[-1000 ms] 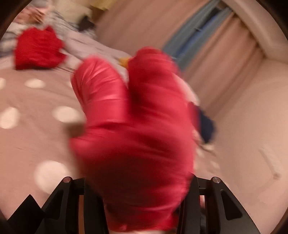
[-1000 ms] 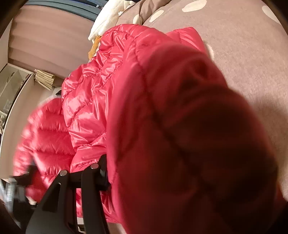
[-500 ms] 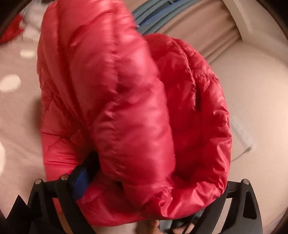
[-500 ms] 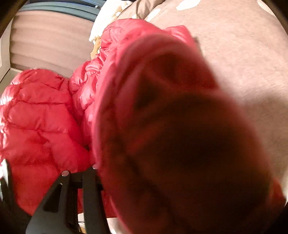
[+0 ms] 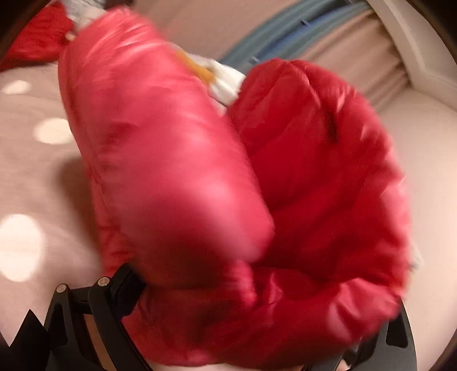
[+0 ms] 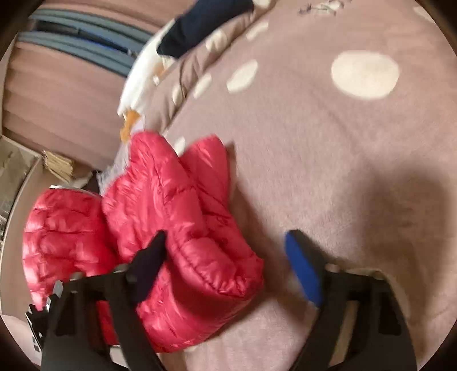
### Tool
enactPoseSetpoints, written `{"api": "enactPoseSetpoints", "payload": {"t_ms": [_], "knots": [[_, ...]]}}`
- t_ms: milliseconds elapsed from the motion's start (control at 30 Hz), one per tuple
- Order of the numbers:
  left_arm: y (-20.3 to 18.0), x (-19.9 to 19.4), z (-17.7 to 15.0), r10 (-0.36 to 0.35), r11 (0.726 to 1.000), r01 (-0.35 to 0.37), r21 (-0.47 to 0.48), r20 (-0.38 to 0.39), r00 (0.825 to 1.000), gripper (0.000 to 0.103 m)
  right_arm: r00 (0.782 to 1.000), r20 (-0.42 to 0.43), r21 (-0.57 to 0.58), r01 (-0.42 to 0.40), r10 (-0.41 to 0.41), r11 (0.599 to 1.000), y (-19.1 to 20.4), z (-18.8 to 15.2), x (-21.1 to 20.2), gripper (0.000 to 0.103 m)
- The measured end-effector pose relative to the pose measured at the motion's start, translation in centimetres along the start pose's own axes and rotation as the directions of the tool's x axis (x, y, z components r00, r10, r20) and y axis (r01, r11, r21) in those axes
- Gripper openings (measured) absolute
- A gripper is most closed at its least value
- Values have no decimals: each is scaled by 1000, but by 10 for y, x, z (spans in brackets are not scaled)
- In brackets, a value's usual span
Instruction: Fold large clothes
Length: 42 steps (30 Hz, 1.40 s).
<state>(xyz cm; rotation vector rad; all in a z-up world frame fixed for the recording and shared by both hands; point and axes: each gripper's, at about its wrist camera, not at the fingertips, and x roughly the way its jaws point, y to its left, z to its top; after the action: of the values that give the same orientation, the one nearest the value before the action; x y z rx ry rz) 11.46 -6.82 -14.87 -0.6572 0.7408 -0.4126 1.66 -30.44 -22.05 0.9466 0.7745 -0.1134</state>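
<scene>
A red quilted puffer jacket (image 5: 300, 177) fills the left wrist view, bunched in two thick folds. My left gripper (image 5: 251, 282) has its jaws spread wide, and the jacket bulges over them and hides the fingertips. In the right wrist view the same jacket (image 6: 177, 222) lies crumpled on the bedspread at the lower left. My right gripper (image 6: 225, 242) is over its near edge and its jaws are opening. The black left finger (image 6: 151, 256) rests against a fold. The blue pad (image 6: 302, 274) of the right finger stands free above the bedspread.
The surface is a pinkish-brown bedspread (image 6: 328, 148) with cream dots. A white cushion with an orange patch (image 6: 140, 82) and a dark navy garment (image 6: 197, 22) lie at its far edge. Another red garment (image 5: 31, 42) lies far left. Curtains (image 5: 328, 37) hang behind.
The left jaws have spread from a narrow grip to wide. The right gripper has let go of the jacket fold that filled its view and drawn back, so its fingers and the bedspread now show.
</scene>
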Motion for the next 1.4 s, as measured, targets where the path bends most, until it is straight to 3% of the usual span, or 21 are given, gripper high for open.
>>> {"api": "enactPoseSetpoints", "payload": {"t_ms": [100, 167, 233, 300, 333, 433, 467, 567, 600, 633, 700, 733, 800, 900, 933, 1000, 1133, 1233, 1300, 1333, 1400], "knots": [[37, -9, 8, 155, 979, -148, -144, 37, 987, 95, 998, 28, -62, 59, -57, 996, 7, -2, 5, 69], [79, -16, 13, 127, 945, -113, -307, 26, 992, 95, 997, 33, -70, 73, -71, 995, 10, -1, 8, 69], [128, -20, 11, 62, 861, -57, -506, -7, 998, 95, 996, 34, -81, 87, -85, 993, 7, 6, 6, 68], [164, -24, 6, -23, 778, 14, -628, -6, 1000, 93, 995, 30, -88, 95, -92, 992, 7, 9, 6, 68], [181, -28, 4, -107, 726, 96, -681, 27, 994, 92, 995, 30, -93, 99, -97, 991, 8, 10, 7, 68], [201, -32, 3, -259, 638, 226, -736, 71, 963, 91, 992, 33, -117, 123, -120, 985, 11, 12, 11, 70], [205, -29, 4, -289, 630, 235, -740, 57, 956, 91, 992, 40, -129, 126, -122, 984, 12, 11, 12, 70], [212, -22, 9, -324, 624, 247, -741, 42, 945, 87, 990, 48, -141, 136, -130, 981, 14, 12, 14, 70], [212, -20, 12, -320, 632, 246, -735, 42, 946, 80, 990, 51, -147, 134, -128, 980, 14, 11, 14, 70], [212, -16, 18, -306, 662, 237, -711, 33, 952, 76, 990, 53, -152, 134, -127, 979, 13, 10, 14, 70], [209, -15, 17, -281, 722, 210, -659, -2, 960, 54, 991, 48, -160, 135, -129, 978, 14, 9, 15, 70], [208, -12, 18, -259, 748, 185, -638, -23, 966, 51, 990, 48, -170, 136, -130, 976, 15, 8, 16, 70], [204, -15, 19, -228, 768, 165, -619, -23, 973, 43, 989, 49, -192, 146, -139, 970, 17, 6, 17, 70], [179, -28, 25, -83, 860, 64, -507, -14, 996, 40, 990, 50, -199, 140, -132, 970, 17, 8, 19, 70], [166, -30, 24, -6, 899, -2, -438, -17, 1000, 40, 990, 49, -197, 139, -132, 970, 17, 9, 19, 70], [143, -37, 31, 106, 937, -101, -335, -3, 994, 37, 991, 47, -194, 136, -129, 972, 18, 10, 21, 67], [98, -40, 28, 312, 943, -296, -150, 93, 946, 33, 994, 29, -193, 110, -106, 975, 21, 7, 26, 61], [69, -67, 12, 361, 933, -351, -82, 221, 906, 32, 998, -48, -181, 31, -40, 983, 23, 1, 32, 53], [52, -72, 15, 415, 900, -435, -6, 314, 854, 31, 996, -80, -193, 13, -29, 981, 27, -5, 36, 51], [39, -56, 35, 449, 864, -501, 53, 371, 813, 31, 995, -98, -216, 3, -25, 976, 32, -9, 39, 51], [6, -59, 26, 454, 813, -564, 145, 448, 770, 31, 991, -129, -255, -4, -30, 967, 40, -16, 45, 50]]}}
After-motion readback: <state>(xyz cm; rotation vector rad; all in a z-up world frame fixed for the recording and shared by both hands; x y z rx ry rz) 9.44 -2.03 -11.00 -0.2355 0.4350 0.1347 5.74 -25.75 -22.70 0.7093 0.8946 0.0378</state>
